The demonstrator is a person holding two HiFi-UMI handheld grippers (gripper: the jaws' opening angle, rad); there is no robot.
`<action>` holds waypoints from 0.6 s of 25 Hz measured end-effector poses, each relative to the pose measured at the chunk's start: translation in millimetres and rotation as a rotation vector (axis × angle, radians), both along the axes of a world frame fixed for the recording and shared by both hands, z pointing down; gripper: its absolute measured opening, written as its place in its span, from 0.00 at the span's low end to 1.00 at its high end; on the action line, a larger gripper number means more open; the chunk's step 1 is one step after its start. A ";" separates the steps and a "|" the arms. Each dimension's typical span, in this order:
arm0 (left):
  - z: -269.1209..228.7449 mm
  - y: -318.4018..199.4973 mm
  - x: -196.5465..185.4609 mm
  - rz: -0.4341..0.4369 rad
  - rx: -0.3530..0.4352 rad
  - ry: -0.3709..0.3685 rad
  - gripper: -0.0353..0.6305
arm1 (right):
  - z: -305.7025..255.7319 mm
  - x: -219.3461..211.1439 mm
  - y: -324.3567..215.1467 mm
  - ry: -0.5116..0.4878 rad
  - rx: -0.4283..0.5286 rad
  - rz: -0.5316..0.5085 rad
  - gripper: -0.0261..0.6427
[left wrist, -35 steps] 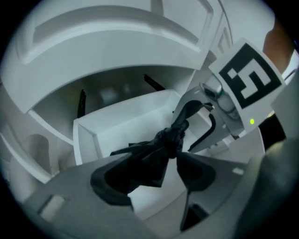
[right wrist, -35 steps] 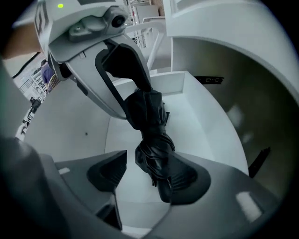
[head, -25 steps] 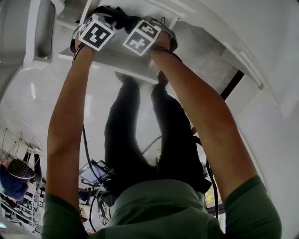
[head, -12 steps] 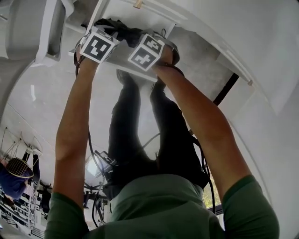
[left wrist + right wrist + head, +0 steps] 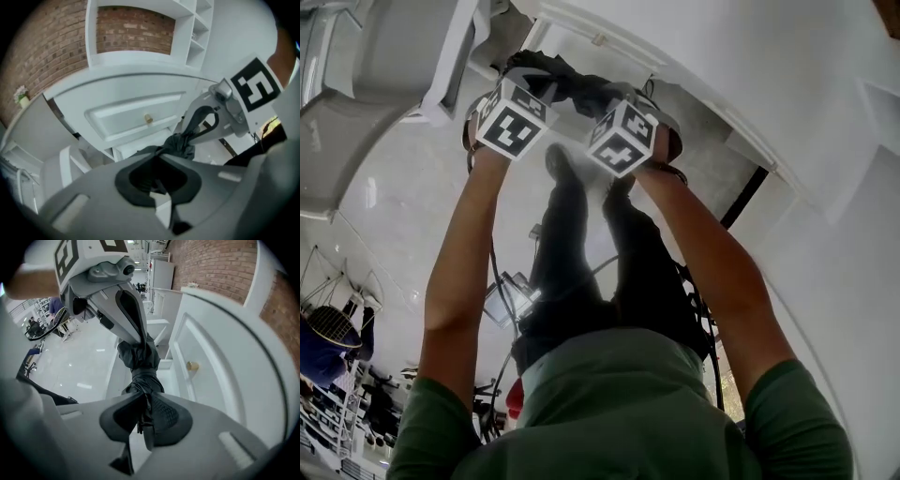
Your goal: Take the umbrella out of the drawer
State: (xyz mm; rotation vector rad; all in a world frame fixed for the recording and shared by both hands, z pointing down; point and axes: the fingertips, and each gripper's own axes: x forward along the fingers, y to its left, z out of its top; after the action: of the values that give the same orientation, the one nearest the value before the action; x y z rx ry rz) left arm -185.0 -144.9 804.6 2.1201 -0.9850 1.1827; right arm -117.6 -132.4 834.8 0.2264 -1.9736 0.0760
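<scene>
I hold the black folded umbrella (image 5: pixel 139 357) with both claws, in the air in front of the white cabinet (image 5: pixel 140 79). My left claw (image 5: pixel 158 158) is fully closed and pinches the cloth at one end; the dark fabric bunches just beyond its tips. The jaws of my right claw (image 5: pixel 143 395) have just been closing, and they clamp the other end of the bundle. The umbrella hangs between the two claws, out of the open drawer (image 5: pixel 130 150), which shows below it. A brass knob (image 5: pixel 148 118) sits on the closed front just above that drawer.
</scene>
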 end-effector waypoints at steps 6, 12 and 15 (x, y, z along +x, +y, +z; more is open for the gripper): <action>-94.8 2.2 2.9 0.011 0.090 -0.005 0.06 | -93.8 1.5 1.6 -0.049 0.065 0.011 0.12; -200.0 7.6 20.7 0.040 0.200 -0.027 0.06 | -197.3 18.1 5.5 -0.098 0.150 0.023 0.12; -247.6 17.0 37.6 0.061 0.250 -0.037 0.06 | -244.1 34.5 13.2 -0.117 0.192 0.024 0.12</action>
State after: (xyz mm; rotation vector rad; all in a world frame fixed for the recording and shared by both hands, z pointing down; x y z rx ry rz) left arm -147.3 -127.8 557.0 2.3438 -1.1440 1.1834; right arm -83.1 -119.2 590.7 0.3783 -2.0961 -0.0874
